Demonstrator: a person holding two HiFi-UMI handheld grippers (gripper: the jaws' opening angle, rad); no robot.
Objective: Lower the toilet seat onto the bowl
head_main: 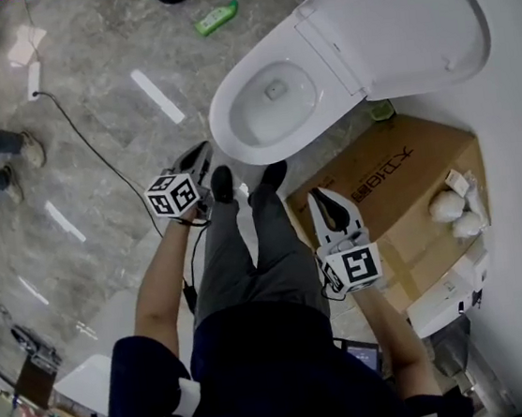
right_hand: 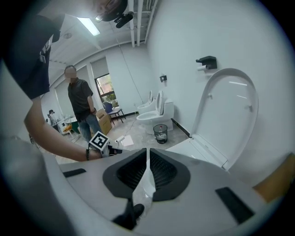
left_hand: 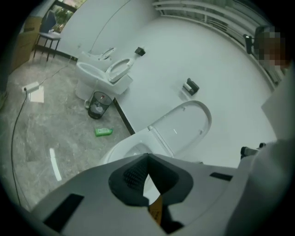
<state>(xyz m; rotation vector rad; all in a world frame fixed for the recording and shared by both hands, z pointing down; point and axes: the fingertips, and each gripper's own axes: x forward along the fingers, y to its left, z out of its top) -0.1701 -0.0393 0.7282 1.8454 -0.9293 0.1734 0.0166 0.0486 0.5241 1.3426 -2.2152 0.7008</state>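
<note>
Head view gives us the toilet seat (head_main: 394, 21) raised: a smooth white oval panel, hinged at the rear of the bowl (head_main: 233, 135) and tilted back to the white wall. Right claw view adds two small bumpers near its edge. We cannot separate ring from lid, as both read as one white surface. The bowl below it is open and white, with a dark outlet at the bottom.

Left claw (head_main: 202, 151) has its jaws fully together with nothing between them. It hangs near the bowl's front rim, apart from it. Right claw (head_main: 322, 197) is likewise closed and empty, well apart from the seat, over a cardboard box (head_main: 407, 171).

That box sits just beside the bowl, by the wall, and carries white wrapped bundles (head_main: 450, 206). Our own shoes (head_main: 223, 184) stand between the two claws, just before the bowl.

Farther off on the grey marbled floor (head_main: 107, 108) lie a green bottle (head_main: 217, 17) and a dark cable (head_main: 94, 152). Left claw view shows a small bin (left_hand: 97, 105) beside a second toilet (left_hand: 103, 73). A bystander (right_hand: 83, 103) stands in the background.
</note>
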